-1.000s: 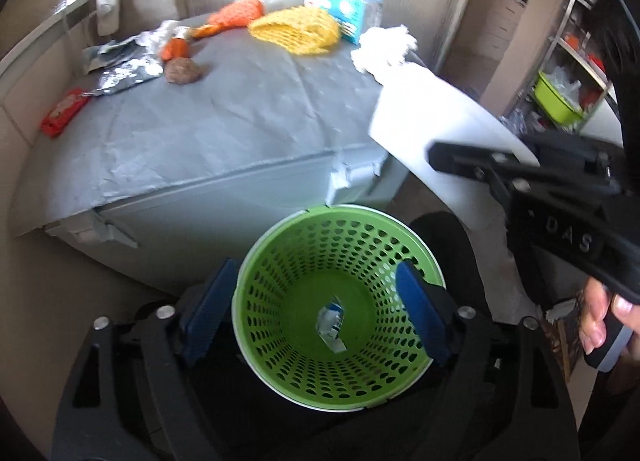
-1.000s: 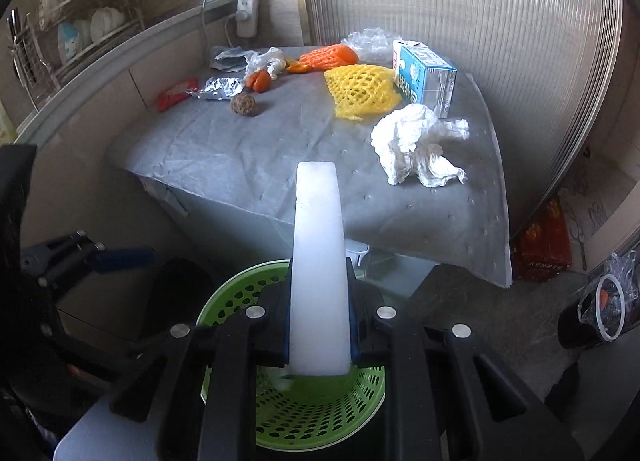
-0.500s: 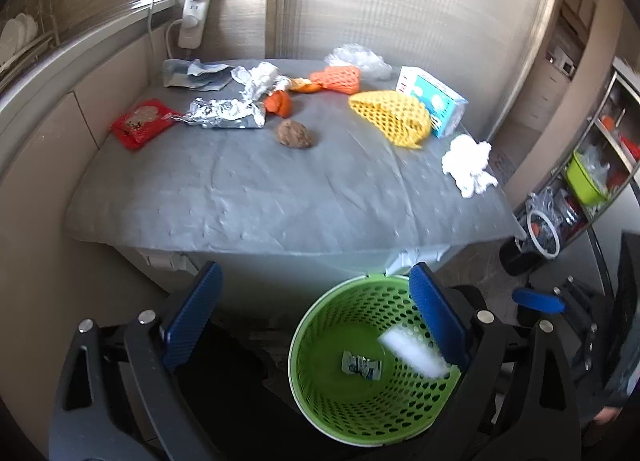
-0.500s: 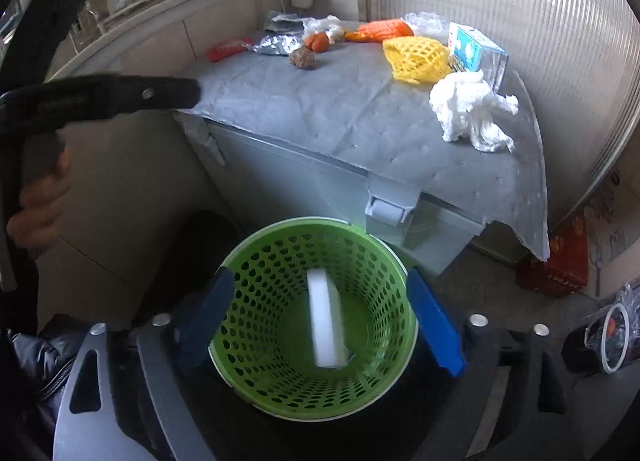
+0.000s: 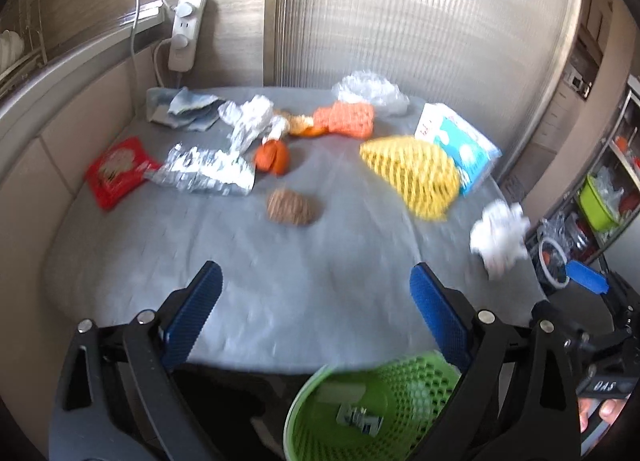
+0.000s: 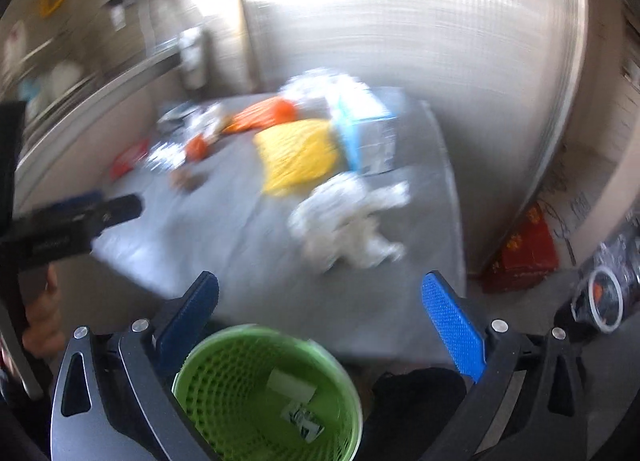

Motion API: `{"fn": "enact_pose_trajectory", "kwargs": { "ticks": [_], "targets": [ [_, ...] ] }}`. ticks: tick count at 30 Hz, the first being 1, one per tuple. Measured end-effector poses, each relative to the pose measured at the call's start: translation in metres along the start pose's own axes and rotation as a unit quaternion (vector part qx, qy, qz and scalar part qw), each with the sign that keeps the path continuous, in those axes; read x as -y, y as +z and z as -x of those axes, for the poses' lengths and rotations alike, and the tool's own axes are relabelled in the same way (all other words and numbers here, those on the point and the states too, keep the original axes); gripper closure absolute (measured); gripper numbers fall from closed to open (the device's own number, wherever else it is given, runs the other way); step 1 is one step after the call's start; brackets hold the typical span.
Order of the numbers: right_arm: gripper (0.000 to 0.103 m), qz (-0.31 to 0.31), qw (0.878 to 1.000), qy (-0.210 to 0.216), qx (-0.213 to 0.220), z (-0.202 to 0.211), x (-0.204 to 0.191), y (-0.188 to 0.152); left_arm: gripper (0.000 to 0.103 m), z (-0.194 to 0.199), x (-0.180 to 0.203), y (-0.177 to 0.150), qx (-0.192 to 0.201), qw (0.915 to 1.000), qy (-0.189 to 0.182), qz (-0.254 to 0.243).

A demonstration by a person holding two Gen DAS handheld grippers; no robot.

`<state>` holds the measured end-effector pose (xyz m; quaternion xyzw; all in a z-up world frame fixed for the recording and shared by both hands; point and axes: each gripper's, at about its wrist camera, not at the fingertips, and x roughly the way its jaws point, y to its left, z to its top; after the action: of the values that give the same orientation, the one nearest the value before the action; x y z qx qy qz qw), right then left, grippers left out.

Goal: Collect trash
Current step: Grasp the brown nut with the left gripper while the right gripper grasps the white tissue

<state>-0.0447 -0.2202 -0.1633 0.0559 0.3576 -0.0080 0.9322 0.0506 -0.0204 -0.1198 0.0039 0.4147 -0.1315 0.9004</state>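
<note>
Trash is spread over far half of grey tabletop (image 5: 280, 281): crumpled white tissue (image 5: 500, 237) at right edge, yellow foam net (image 5: 412, 173) w/ blue carton (image 5: 460, 145) behind; near half bare. My left hand-held gripper (image 5: 312, 301) is open, empty; right hand-held gripper (image 6: 320, 301) still opening, nothing btwn jaws. Green basket (image 6: 224, 381) below front edge holds a white block (image 6: 290, 385) and a wrapper (image 6: 302, 421).

A green perforated basket (image 5: 400, 393) stands on the floor below the counter's (image 5: 240, 281) near edge, holding a white strip (image 6: 291, 385) and a small wrapper (image 6: 303, 421). Wrappers, foam nets, a carton and tissue litter the counter's far half.
</note>
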Motion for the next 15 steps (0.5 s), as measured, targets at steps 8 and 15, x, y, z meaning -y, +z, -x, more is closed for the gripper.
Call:
{"fn": "enact_pose_trajectory", "kwargs": {
  "ticks": [8, 15],
  "targets": [
    [0.002, -0.018, 0.999, -0.032, -0.001, -0.035, 0.020, 0.022, 0.014, -0.051, -0.006, 0.025, -0.021, 0.9979, 0.020, 0.057],
    [0.002, -0.002, 1.000, -0.024, -0.003, -0.052, 0.019, 0.024, 0.021, -0.074, -0.015, 0.026, -0.047, 0.9866, 0.074, 0.137]
  ]
}}
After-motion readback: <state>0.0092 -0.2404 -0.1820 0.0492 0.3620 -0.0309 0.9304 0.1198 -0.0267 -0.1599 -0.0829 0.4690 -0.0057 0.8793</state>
